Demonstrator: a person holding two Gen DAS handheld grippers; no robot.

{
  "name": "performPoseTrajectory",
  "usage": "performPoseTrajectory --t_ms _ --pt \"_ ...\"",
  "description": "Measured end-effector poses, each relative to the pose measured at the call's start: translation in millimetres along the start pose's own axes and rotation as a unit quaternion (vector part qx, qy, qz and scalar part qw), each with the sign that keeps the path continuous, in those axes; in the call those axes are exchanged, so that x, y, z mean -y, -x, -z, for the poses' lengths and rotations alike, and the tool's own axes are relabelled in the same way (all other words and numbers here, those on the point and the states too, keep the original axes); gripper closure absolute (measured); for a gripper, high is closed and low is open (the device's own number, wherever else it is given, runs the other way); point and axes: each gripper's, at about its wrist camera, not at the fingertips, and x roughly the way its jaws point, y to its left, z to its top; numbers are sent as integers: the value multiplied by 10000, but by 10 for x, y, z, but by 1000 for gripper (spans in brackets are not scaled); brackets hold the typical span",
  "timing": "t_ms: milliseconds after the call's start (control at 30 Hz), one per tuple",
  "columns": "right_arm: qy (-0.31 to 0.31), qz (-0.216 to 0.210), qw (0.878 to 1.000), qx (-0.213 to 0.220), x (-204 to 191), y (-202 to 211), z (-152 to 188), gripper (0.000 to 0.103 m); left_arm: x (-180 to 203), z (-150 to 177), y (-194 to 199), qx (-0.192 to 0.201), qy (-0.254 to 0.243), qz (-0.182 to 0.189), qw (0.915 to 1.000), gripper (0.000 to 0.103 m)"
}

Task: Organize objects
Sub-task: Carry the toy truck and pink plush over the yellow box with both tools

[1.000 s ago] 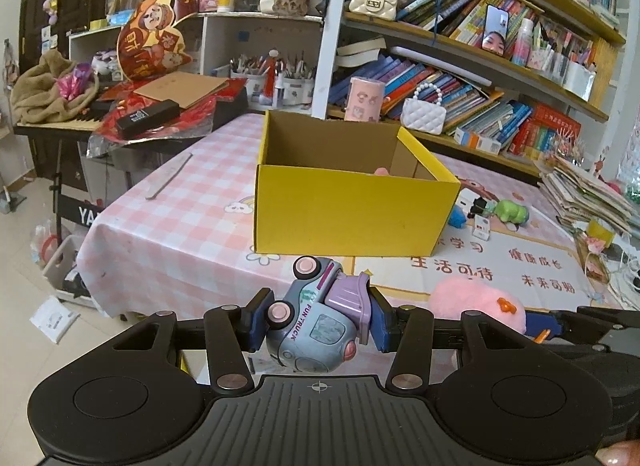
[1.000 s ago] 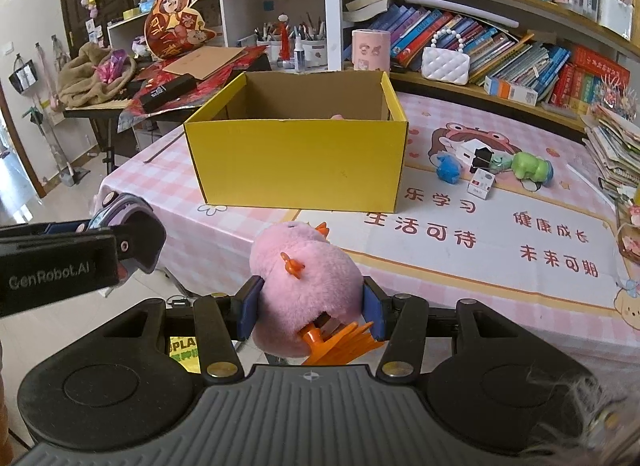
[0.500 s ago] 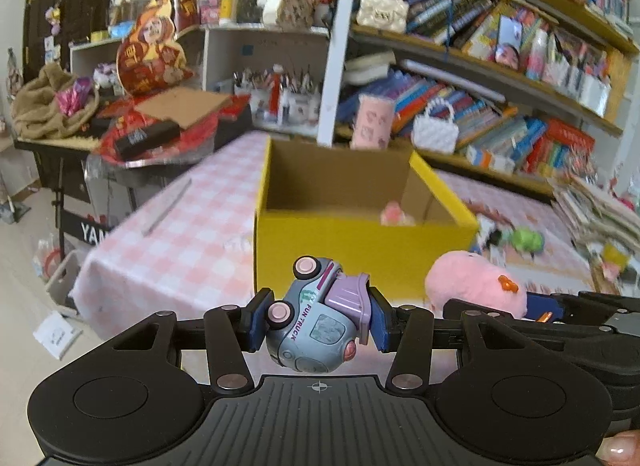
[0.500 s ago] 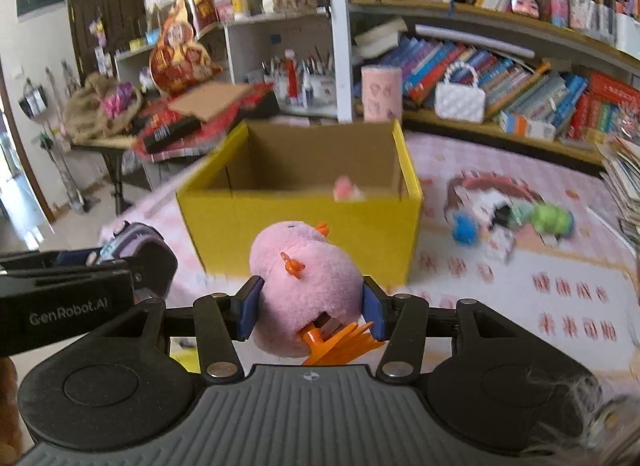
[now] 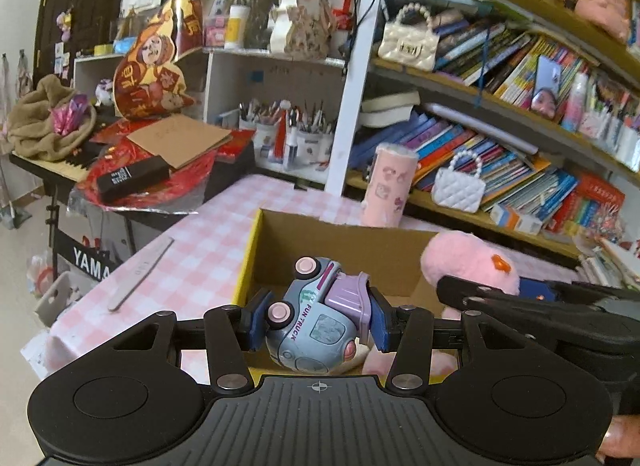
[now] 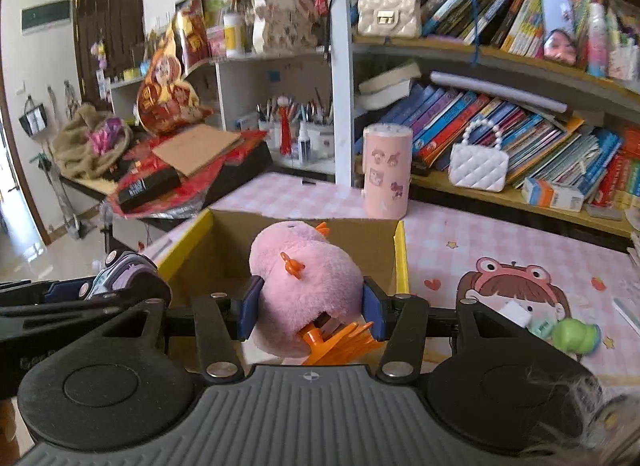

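My left gripper (image 5: 316, 322) is shut on a blue and purple toy truck (image 5: 316, 326) and holds it over the near left part of the open yellow box (image 5: 246, 262). My right gripper (image 6: 310, 308) is shut on a pink plush chick (image 6: 304, 286) with orange feet and holds it over the same box (image 6: 400, 266), to the right of the left gripper. The chick also shows in the left wrist view (image 5: 468, 262), and the truck in the right wrist view (image 6: 124, 270). Something pink lies inside the box (image 5: 376, 364), mostly hidden.
The box stands on a pink checked table (image 5: 200, 250). A pink cylinder (image 6: 386, 169) stands behind the box. A green toy (image 6: 576, 336) and small white pieces lie to the right. A flat grey stick (image 5: 140, 274) lies on the left. Bookshelves (image 6: 520, 133) run behind.
Both grippers have moved forward and up with their toys, from in front of the box to over its opening. Neither has let go.
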Motion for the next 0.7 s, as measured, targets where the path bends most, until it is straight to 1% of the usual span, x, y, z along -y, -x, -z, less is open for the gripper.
performPoseTrajectory --t_ms 200,267,367,467,700 --pt "102 -109 9985 -523 151 -587 -49 54 63 64 -388 -421 -85 -182 9989 55" --pt "190 -141 9974 -686 171 -737 -50 54 59 99 -508 -600 -73 -244 9979 55" --pt "324 -254 9948 -929 171 -926 -42 54 79 141 -627 -769 -160 -350 9963 55" --pt "432 -290 9940 -957 158 -1034 -51 53 77 157 -712 -896 -198 -444 9948 55" --pt "510 -354 9924 -1062 143 -1215 -82 53 90 119 -797 -914 -293 -653 9932 56"
